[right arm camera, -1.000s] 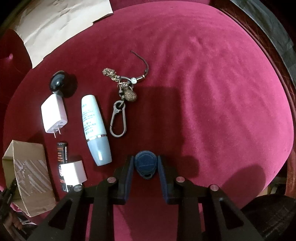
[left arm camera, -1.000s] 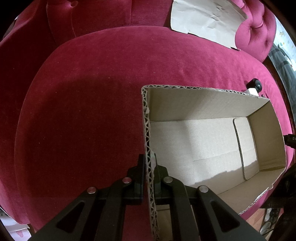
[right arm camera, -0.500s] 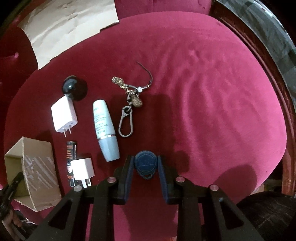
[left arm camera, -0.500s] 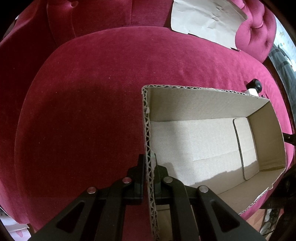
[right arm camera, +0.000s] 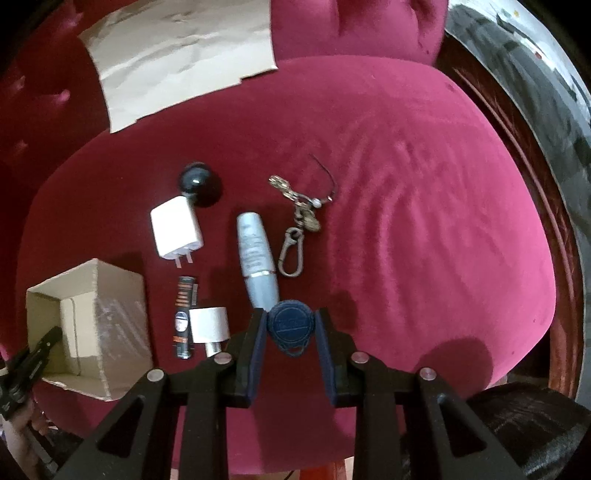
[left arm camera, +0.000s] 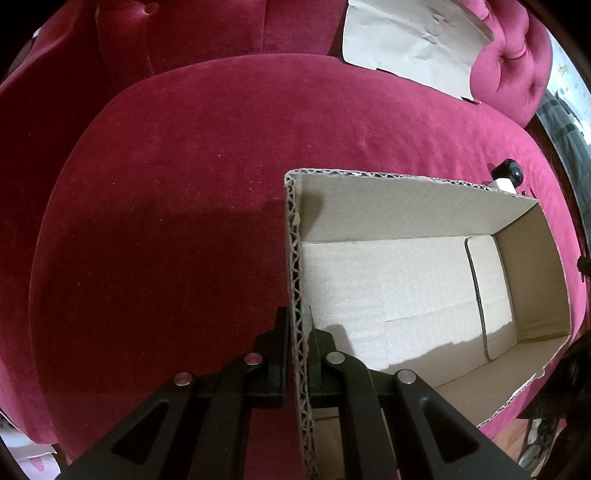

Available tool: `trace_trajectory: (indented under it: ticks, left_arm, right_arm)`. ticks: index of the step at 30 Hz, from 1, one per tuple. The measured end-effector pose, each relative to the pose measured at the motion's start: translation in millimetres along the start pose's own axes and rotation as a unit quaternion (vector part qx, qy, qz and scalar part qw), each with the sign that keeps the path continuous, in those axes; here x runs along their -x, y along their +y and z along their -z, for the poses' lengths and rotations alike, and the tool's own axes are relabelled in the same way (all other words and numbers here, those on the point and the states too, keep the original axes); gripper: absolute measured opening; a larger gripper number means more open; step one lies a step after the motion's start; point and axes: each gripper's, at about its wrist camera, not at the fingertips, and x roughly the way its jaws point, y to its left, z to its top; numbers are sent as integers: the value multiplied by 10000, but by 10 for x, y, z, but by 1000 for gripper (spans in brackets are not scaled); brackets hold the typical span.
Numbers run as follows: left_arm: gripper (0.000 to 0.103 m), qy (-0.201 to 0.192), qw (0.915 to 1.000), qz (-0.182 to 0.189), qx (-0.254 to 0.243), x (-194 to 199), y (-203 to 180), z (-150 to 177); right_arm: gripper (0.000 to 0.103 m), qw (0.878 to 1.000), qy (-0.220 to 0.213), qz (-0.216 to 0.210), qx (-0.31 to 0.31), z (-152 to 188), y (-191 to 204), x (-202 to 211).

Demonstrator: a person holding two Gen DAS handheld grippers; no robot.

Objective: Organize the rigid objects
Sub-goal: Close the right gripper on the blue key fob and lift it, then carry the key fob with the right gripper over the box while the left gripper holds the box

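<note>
Right gripper (right arm camera: pixel 290 326) pinches a small, round dark-blue leather-look tag (right arm camera: pixel 289 322) across its flat edges; light, stiff, easily twisted. Left gripper (left arm camera: pixel 298 343) clamps the open corrugated cardboard box's (left arm camera: pixel 406 206) wall.

Deep crimson velvet sofa seat (right arm camera: pixel 424 206), tufted backrest (left arm camera: pixel 207 33) behind, dark wooden trim (right arm camera: pixel 546 206) alongside, dim light.

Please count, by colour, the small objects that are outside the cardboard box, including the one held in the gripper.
White: 2, large white plug charger, small white plug adapter
Black: 2, glossy black ball, black battery
Blue: 2, pale blue tube, round dark blue tag
Metal: 1, brass keychain
Total: 7
</note>
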Motion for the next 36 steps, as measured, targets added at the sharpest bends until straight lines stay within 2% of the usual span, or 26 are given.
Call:
trace_trajectory:
  ticks: [20, 36]
  left_arm:
    - [5, -24, 10000, -6, 14, 10, -3, -3]
    - [5, -32, 10000, -3, 24, 14, 1, -1]
  right_arm:
    - [28, 9953, -345, -218, 876, -6, 769, 503]
    - [28, 9857, -354, -483, 1574, 148, 1508, 475]
